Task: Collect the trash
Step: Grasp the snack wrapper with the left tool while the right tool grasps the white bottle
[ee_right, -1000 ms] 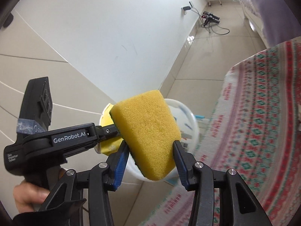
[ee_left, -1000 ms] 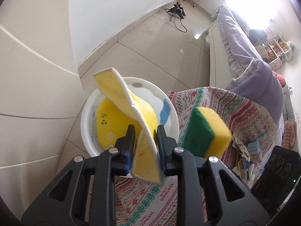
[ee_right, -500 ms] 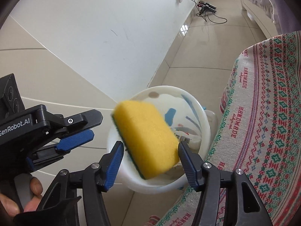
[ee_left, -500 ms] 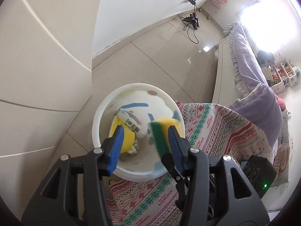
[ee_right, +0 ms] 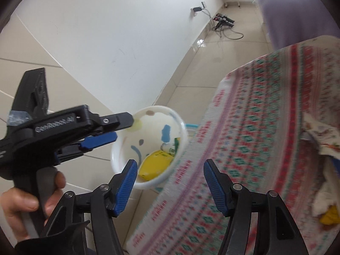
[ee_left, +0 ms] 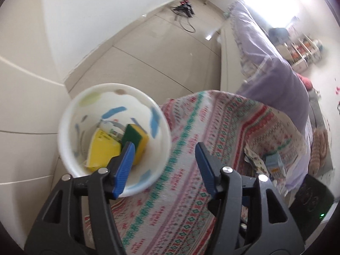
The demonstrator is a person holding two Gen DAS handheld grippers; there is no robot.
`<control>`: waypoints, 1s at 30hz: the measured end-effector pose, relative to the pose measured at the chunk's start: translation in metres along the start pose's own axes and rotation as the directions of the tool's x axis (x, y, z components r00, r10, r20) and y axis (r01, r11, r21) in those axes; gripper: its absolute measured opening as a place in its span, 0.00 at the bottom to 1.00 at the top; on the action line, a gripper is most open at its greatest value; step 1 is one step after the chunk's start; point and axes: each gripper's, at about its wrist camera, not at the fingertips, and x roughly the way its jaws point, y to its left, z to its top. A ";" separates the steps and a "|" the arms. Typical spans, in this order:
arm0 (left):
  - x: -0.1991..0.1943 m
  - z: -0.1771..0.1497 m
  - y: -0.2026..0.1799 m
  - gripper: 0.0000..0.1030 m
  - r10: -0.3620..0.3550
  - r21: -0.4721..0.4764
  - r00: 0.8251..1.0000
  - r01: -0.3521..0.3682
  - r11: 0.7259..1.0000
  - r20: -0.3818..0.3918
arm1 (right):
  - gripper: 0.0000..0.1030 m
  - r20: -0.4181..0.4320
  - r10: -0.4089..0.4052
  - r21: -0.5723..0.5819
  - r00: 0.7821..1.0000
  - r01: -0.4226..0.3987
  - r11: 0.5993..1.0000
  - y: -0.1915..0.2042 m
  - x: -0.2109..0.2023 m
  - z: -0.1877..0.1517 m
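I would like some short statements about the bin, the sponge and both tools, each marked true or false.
1. The sponge lies inside the white bin. True.
2. The right tool grips the sponge. False: its jaws are open and empty.
3. The left tool is open. True.
4. The bin stands on the patterned cloth. False: it stands on the floor beside the cloth.
5. A yellow wrapper lies in the bin. True.

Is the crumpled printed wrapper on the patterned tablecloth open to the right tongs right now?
Probably yes. The right tongs are open and empty, the crumpled printed wrapper lies uncovered on the patterned tablecloth, and nothing stands between them.
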 end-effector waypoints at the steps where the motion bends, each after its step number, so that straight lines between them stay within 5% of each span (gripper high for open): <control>1: 0.002 -0.002 -0.009 0.61 -0.009 0.021 1.000 0.009 1.000 -0.004 | 0.64 0.008 -0.017 -0.005 1.000 0.017 1.000 -0.006 -0.014 -0.001; 9: 0.016 -0.028 -0.087 0.62 -0.156 0.176 0.985 0.167 0.970 -0.077 | 0.66 0.079 -0.126 0.033 0.989 0.124 0.992 -0.079 -0.111 -0.006; 15: 0.037 -0.046 -0.136 0.70 -0.180 0.227 0.975 0.205 0.952 -0.127 | 0.71 0.191 -0.302 0.163 0.934 0.273 0.948 -0.155 -0.168 -0.020; 19: 0.059 -0.056 -0.166 0.72 -0.212 0.215 0.960 0.249 0.945 -0.182 | 0.71 0.186 -0.330 0.248 0.926 0.281 0.927 -0.195 -0.184 -0.028; 30: 0.121 -0.072 -0.192 0.72 -0.203 0.077 0.937 0.233 0.969 -0.286 | 0.71 0.090 -0.578 0.295 0.811 0.532 0.794 -0.278 -0.227 -0.055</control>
